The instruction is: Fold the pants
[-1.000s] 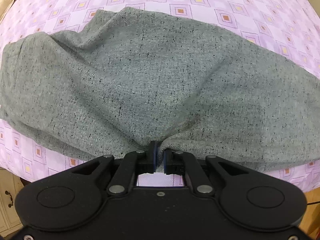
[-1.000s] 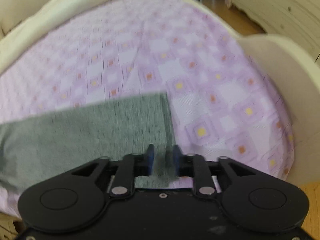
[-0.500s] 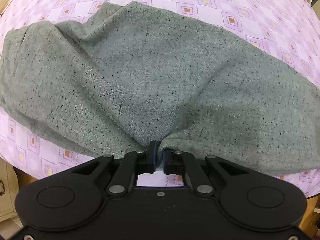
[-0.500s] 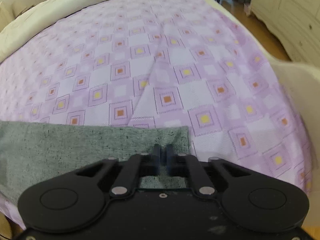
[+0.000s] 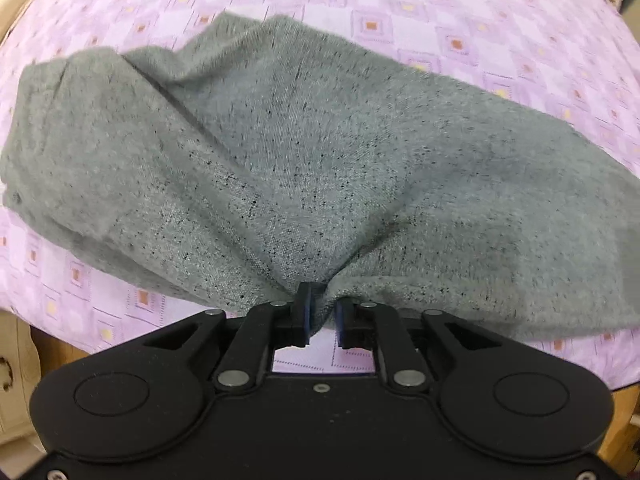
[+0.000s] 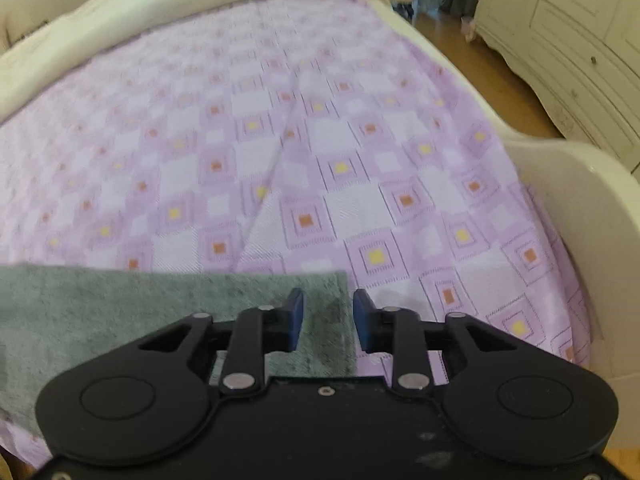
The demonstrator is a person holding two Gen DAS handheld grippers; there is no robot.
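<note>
Grey speckled pants (image 5: 300, 152) lie crumpled across the purple checked bedspread (image 5: 440, 20). My left gripper (image 5: 322, 312) points straight down at their near edge. Its jaws are opening, and a gathered pinch of the cloth still sits between them, against the left pad. In the right wrist view the flat end of a pant leg (image 6: 120, 312) reaches in from the left. My right gripper (image 6: 328, 312) hovers over that end's corner, its jaws opening. The cloth lies under and between the blue pads, not pressed.
The bedspread (image 6: 320, 160) stretches far ahead of the right gripper. A cream padded bed frame (image 6: 580, 220) rims the right side and the far end. A white cabinet (image 6: 580, 40) stands beyond on a wooden floor (image 6: 460, 48). A white drawer front (image 5: 12, 380) shows below the bed's edge.
The left jaws, shut on the pants' edge before, have parted. The right jaws closed on the leg end half a second ago and now stand apart. The pants have bunched up more.
</note>
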